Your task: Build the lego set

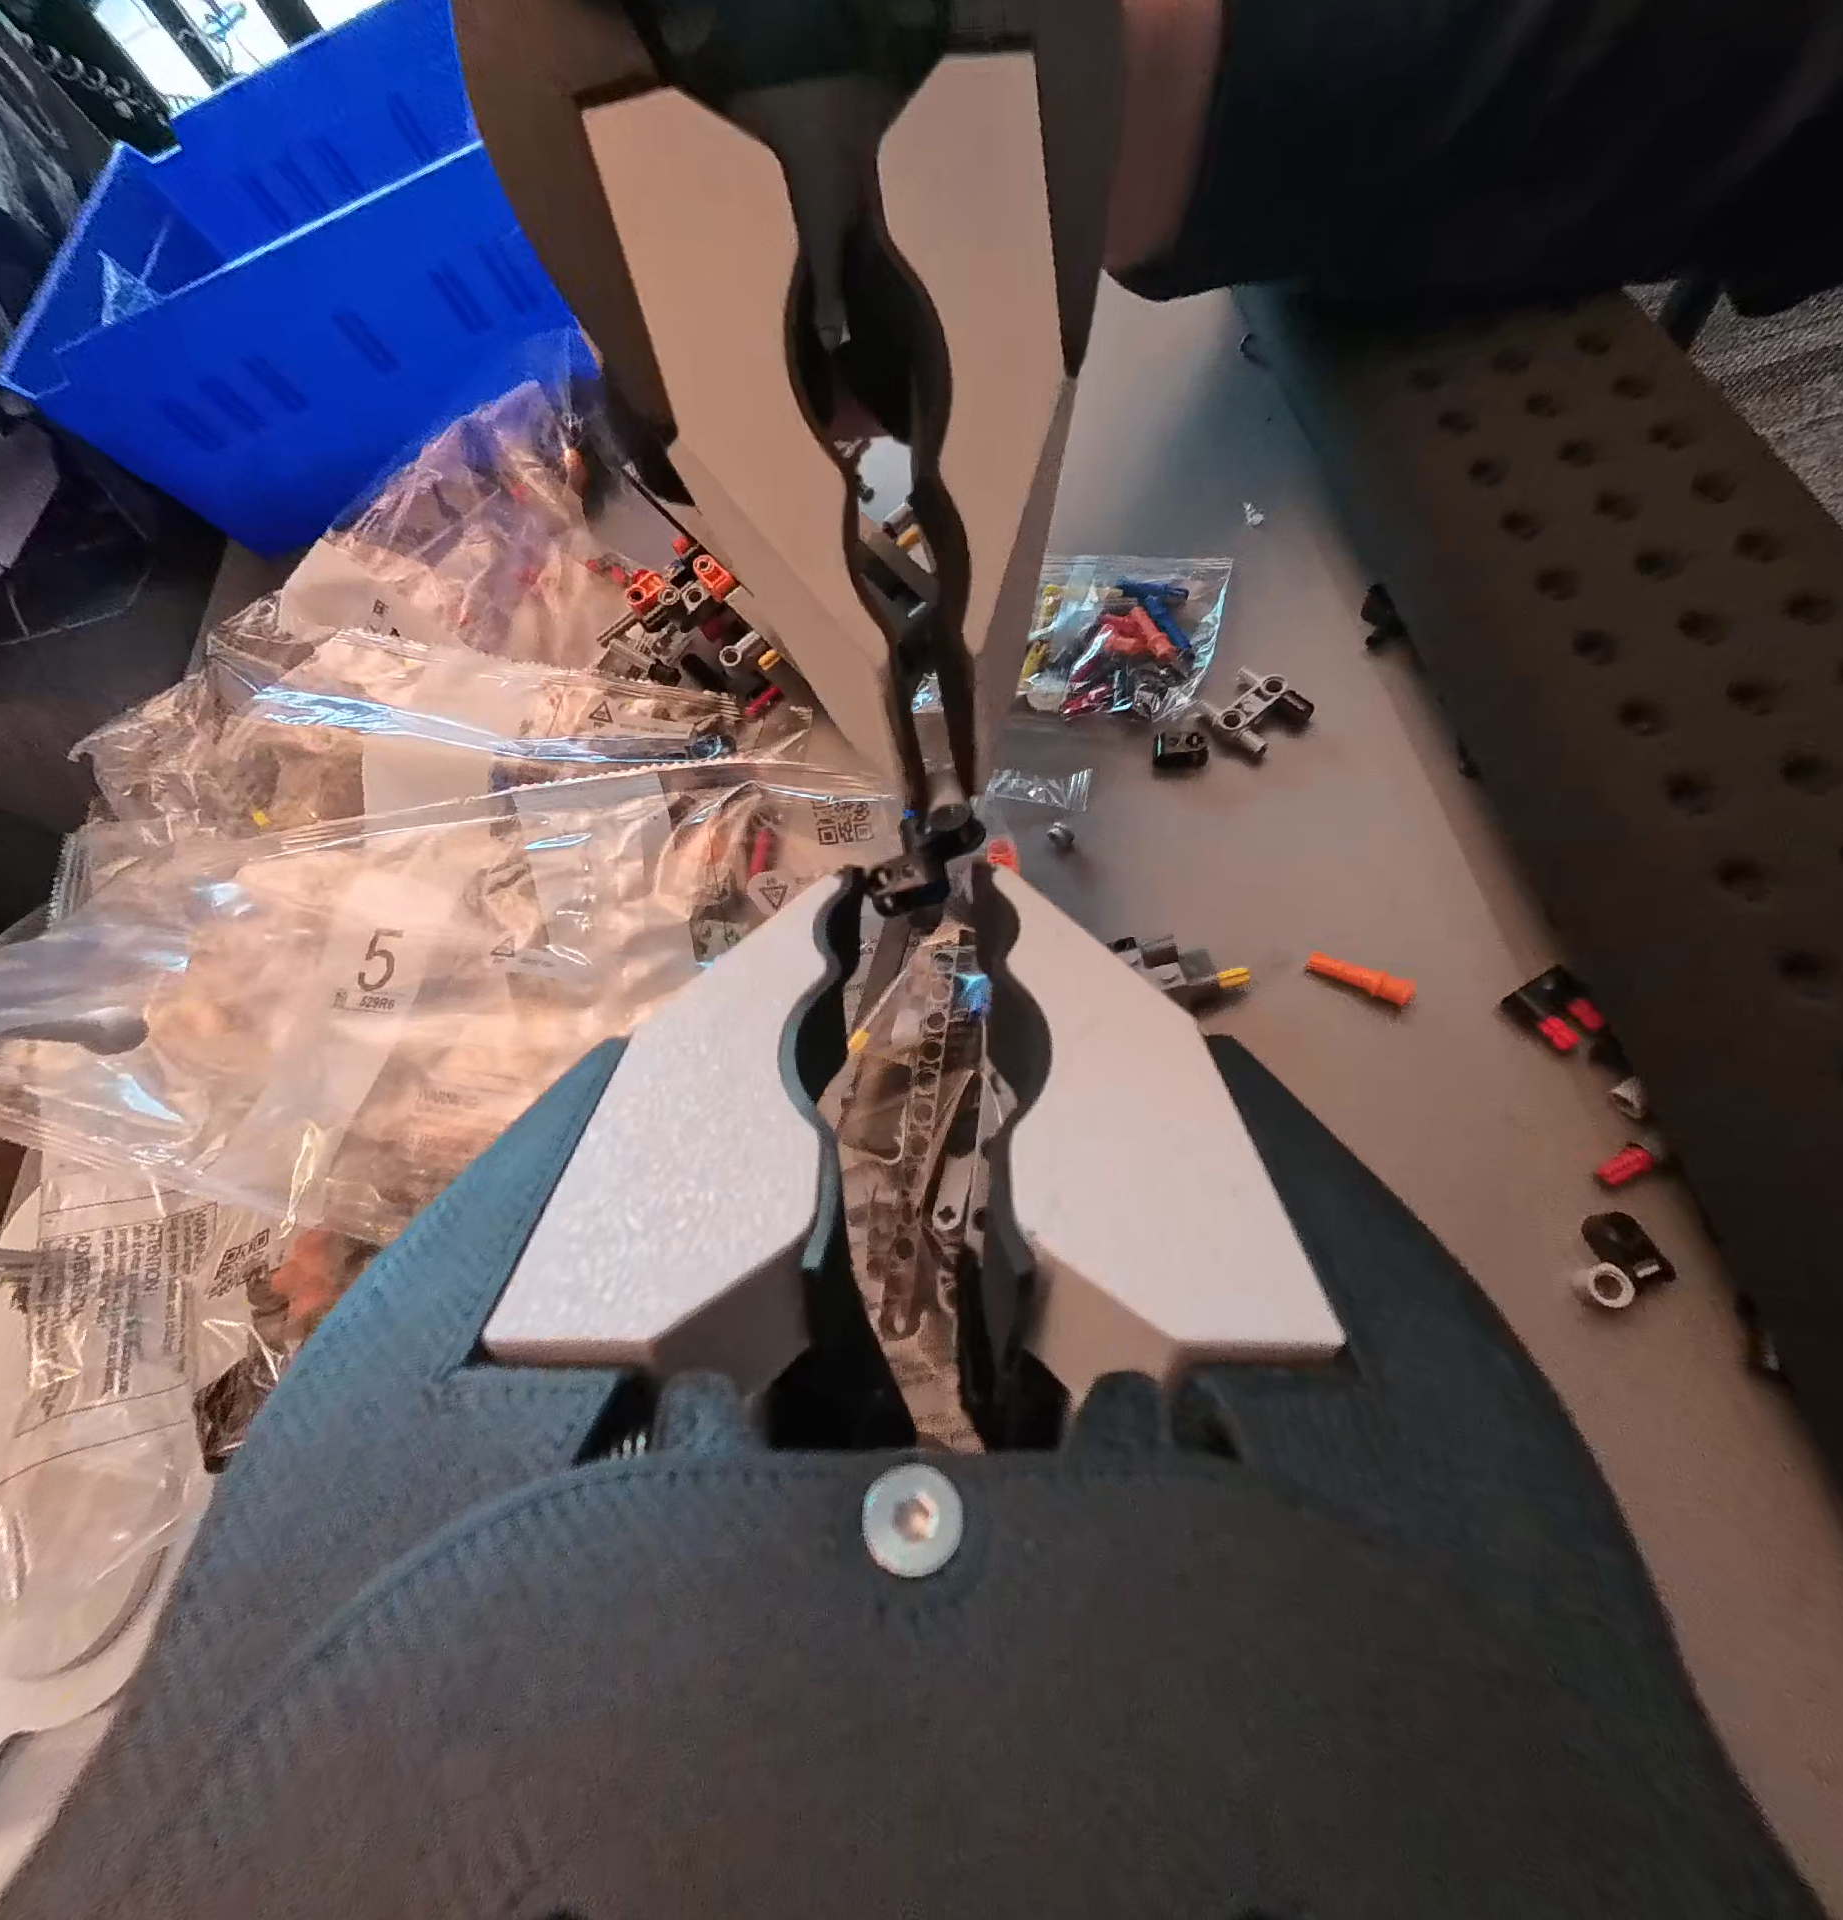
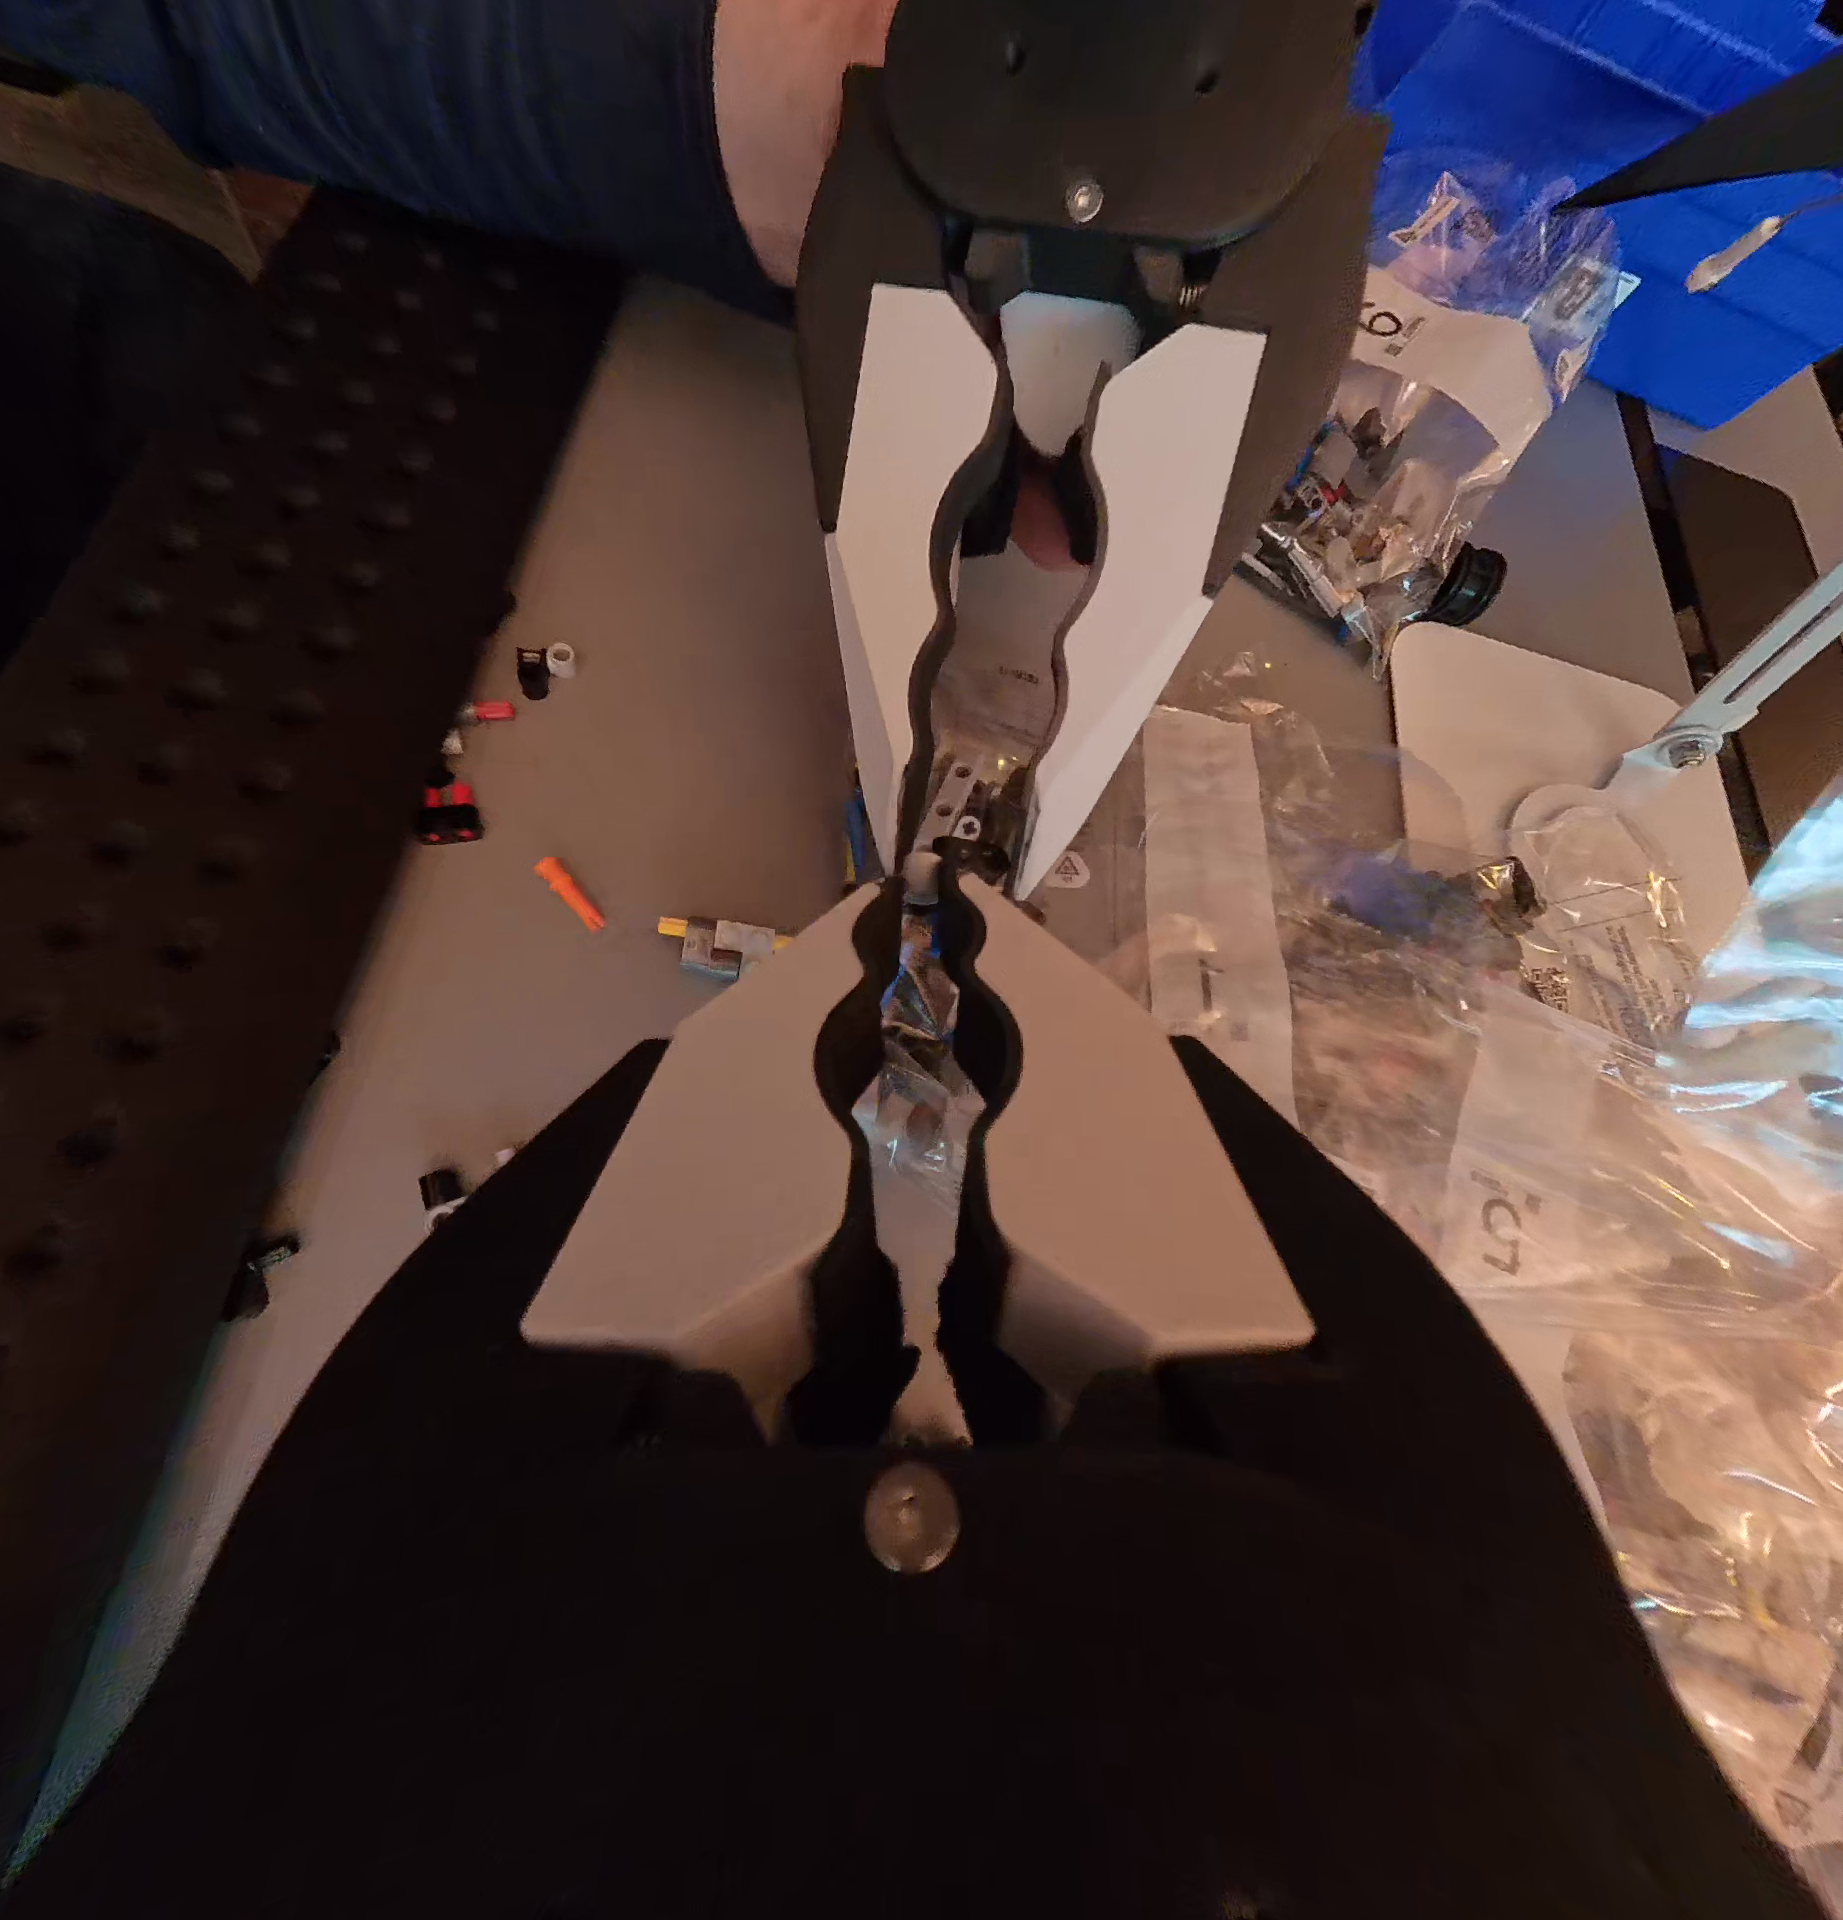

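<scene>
- Left gripper (image 1: 912,883): dark ribbed printed body, one silver screw (image 1: 913,1536), pale grey wedge fingers (image 1: 688,1174) with black wavy pads.
- Right gripper (image 2: 922,899): black body, matching screw, identical fingers.
- Person: dark blue ribbed sleeve (image 2: 429,94).

Claws: two, the left claw (image 1: 912,883) and the right claw (image 1: 943,800), tip to tip over the table (image 1: 1312,852).
Blue bins: two (image 1: 293,343), one nested behind the other, at the far left edge.
Small sealed bag of mixed coloured pieces: one (image 1: 1125,639).
Large clear bags: a heaped pile (image 1: 377,831); overlap hides the exact count, at least five.
Orange pegs: one (image 1: 1358,979), lying loose.
Grey pieces with yellow pin: one (image 1: 1187,961).
Red-and-black bricks: one (image 1: 1556,1013) near the dark pegboard edge.
Loose small black, grey and red bits: several, too blurred to count surely.
</scene>
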Motion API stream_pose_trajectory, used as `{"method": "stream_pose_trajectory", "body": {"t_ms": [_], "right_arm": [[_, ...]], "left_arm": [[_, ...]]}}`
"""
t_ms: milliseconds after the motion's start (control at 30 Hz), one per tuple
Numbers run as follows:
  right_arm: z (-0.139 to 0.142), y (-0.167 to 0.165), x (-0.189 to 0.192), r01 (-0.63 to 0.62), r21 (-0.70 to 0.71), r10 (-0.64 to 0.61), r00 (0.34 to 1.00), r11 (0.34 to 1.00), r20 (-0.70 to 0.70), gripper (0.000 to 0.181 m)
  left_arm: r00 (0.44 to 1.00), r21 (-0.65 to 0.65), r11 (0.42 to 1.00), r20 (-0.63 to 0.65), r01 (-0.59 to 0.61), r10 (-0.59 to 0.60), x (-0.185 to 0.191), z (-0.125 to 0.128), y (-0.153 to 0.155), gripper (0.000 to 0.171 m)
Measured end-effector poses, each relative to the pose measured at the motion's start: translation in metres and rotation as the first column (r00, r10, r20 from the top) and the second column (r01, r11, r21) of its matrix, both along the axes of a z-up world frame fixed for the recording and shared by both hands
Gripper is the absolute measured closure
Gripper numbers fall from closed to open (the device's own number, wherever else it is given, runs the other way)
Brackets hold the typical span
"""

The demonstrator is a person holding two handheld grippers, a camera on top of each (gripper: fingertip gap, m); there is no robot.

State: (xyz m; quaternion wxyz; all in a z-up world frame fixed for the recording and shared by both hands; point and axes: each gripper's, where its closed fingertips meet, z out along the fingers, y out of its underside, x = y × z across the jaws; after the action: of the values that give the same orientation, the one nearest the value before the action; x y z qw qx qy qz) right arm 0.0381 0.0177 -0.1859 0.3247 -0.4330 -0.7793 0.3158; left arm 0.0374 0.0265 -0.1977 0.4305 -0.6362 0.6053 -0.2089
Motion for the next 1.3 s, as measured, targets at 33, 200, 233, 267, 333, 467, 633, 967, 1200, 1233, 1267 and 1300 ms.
{"method": "stream_pose_trajectory", "body": {"t_ms": [33,200,233,267,333,467,633,967,1200,1233,1267,1300], "right_arm": [[-0.001,0.0,0.0,0.001,0.009,-0.001,1.0,1.0,0.005,0.178],[0.0,0.0,-0.003,0.006,0.047,-0.006,1.0,0.999,-0.004,0.177],[0.001,0.0,-0.003,0.008,0.049,-0.008,1.0,0.999,-0.008,0.178],[0.002,0.001,-0.003,0.017,0.045,-0.016,1.0,0.999,-0.01,0.177],[0.002,0.003,-0.003,0.029,0.031,-0.029,1.0,0.999,-0.006,0.177],[0.0,0.011,-0.001,0.063,0.023,-0.063,0.998,0.998,0.009,0.168],[-0.011,0.013,-0.001,0.072,0.047,-0.075,0.996,0.996,0.054,0.166],[-0.01,0.015,-0.003,0.089,0.083,-0.094,0.994,0.993,0.051,0.18],[-0.011,0.016,-0.002,0.103,0.113,-0.111,0.992,0.988,0.065,0.18],[-0.011,0.016,-0.002,0.103,0.109,-0.11,0.992,0.989,0.064,0.18],[-0.01,0.015,-0.001,0.101,0.104,-0.108,0.992,0.989,0.065,0.18],[-0.01,0.014,-0.001,0.097,0.102,-0.104,0.992,0.99,0.066,0.18]], "left_arm": [[1.0,-0.002,1.0,0.003,0.0,0.0,0.0,0.001,0.0,0.153],[1.0,-0.004,1.0,0.016,-0.014,0.014,0.0,0.003,0.002,0.157],[1.0,0.001,1.0,0.02,-0.014,0.014,0.0,0.004,0.002,0.157],[1.0,0.02,1.0,0.019,-0.017,0.016,0.0,0.005,0.003,0.157],[1.0,0.042,0.999,0.009,-0.025,0.025,-0.001,0.006,0.005,0.158],[0.999,0.084,0.996,-0.014,-0.027,0.029,-0.002,0.005,0.007,0.157],[1.0,0.094,0.995,0.004,-0.025,0.025,-0.001,0.008,0.007,0.158],[1.0,0.069,0.997,0.009,-0.024,0.023,-0.001,0.006,0.006,0.157],[0.999,0.095,0.995,-0.026,-0.026,0.029,-0.001,0.002,0.008,0.158],[0.999,0.103,0.994,-0.026,-0.024,0.027,-0.001,0.003,0.008,0.158],[0.999,0.105,0.994,-0.027,-0.019,0.022,-0.001,0.004,0.007,0.158],[0.999,0.103,0.995,-0.029,-0.014,0.017,-0.001,0.004,0.006,0.158]]}}
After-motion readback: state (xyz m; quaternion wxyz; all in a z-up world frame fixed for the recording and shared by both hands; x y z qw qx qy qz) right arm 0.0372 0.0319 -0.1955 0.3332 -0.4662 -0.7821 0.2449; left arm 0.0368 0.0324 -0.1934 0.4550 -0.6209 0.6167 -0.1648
